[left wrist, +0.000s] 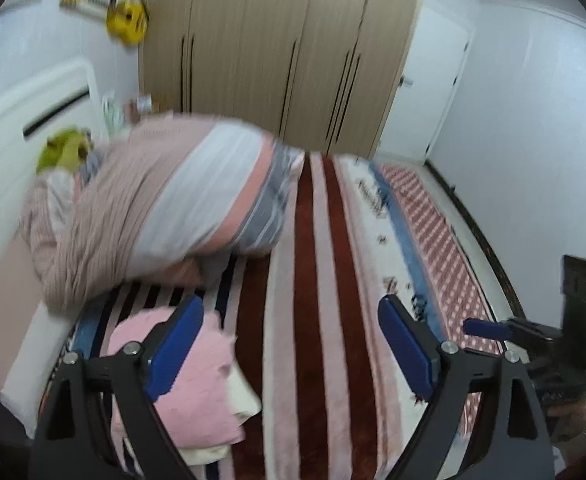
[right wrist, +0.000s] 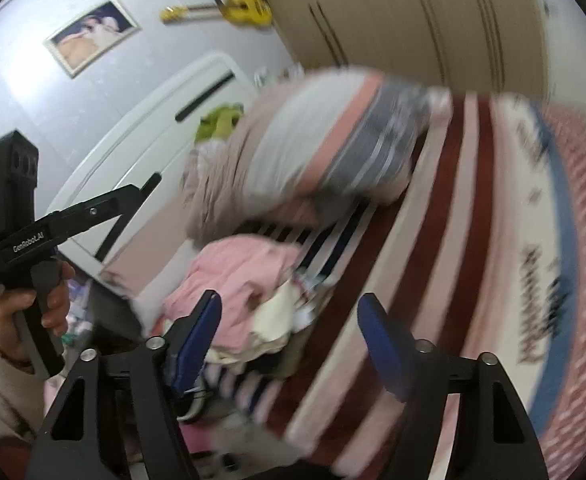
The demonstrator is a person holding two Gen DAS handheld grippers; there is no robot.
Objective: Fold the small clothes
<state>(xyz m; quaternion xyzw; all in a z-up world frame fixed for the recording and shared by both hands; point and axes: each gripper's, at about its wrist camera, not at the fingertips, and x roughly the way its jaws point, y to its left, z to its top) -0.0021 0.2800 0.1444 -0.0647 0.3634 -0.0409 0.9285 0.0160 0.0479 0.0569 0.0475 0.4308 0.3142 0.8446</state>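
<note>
The left gripper [left wrist: 291,346] has its fingers [left wrist: 407,346] spread wide and empty above the striped bed blanket [left wrist: 313,280]. The right gripper [right wrist: 289,344] is likewise released, nothing between its fingers [right wrist: 385,354]. A pile of small clothes [right wrist: 249,292], pink on top, lies just beyond both left-hand fingers, near a rolled quilt [left wrist: 165,204].

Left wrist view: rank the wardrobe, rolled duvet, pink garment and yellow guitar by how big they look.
1. wardrobe
2. rolled duvet
3. pink garment, though it lies nearest the camera, so it looks bigger than it is
4. yellow guitar
</note>
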